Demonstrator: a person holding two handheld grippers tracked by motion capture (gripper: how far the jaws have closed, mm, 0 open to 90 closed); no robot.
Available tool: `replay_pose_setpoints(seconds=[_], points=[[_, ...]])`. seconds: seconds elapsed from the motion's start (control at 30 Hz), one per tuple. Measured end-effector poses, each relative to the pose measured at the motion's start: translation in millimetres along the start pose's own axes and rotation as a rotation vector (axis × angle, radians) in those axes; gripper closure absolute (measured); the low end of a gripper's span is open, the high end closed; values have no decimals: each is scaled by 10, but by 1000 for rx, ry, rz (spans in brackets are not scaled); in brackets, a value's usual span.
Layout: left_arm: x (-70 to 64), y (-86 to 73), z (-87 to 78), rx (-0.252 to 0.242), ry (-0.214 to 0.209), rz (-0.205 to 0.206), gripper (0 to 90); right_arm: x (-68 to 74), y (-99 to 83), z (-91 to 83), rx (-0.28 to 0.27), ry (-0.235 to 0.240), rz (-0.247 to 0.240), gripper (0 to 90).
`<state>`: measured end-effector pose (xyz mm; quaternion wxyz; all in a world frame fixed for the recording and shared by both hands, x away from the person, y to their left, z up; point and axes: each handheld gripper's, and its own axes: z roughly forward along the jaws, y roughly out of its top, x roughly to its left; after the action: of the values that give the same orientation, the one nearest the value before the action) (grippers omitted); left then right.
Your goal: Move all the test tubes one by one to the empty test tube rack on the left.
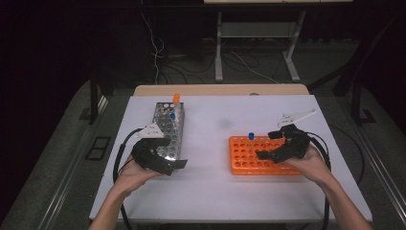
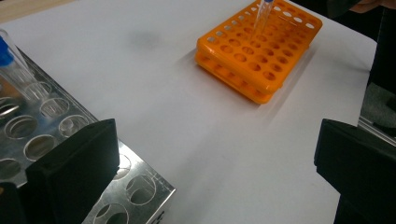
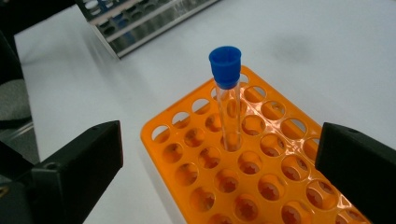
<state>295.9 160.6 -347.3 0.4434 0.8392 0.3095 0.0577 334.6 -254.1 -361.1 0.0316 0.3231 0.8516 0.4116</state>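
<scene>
A white tabletop [image 1: 215,182] sits in a dark room. At frame centre of the right gripper view, a clear blue-capped tube [image 3: 229,105] stands upright in the orange plastic rack [image 3: 261,186], straight ahead between the right gripper [image 3: 219,175] fingers, which are spread and empty. The left gripper [image 2: 215,177], also spread, hovers by the perforated metal rack [image 2: 42,140].

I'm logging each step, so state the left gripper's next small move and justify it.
Probably ease the left gripper forward over the perforated metal tube rack toward its blue-capped clear tube. Its jaws stand open and empty, a tube remains there, and one blue-capped tube already stands in the orange plastic rack.
</scene>
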Motion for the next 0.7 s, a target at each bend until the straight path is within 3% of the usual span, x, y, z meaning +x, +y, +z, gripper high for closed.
replay_pose_setpoints(seconds=[0.23, 0.3, 0.37, 0.7], points=[[-43, -18, 9, 1, -7, 11, 0, -43, 12, 198, 52, -13, -31, 68], [-56, -14, 13, 2, -10, 16, 0, -50, 15, 248, 57, -15, -46, 189], [-69, -12, 23, 6, -13, 20, 0, -57, 16, 302, 63, -17, -55, 214], [-96, -8, 67, 29, -18, 34, 0, -52, -19, 496, 79, -49, -97, 584]])
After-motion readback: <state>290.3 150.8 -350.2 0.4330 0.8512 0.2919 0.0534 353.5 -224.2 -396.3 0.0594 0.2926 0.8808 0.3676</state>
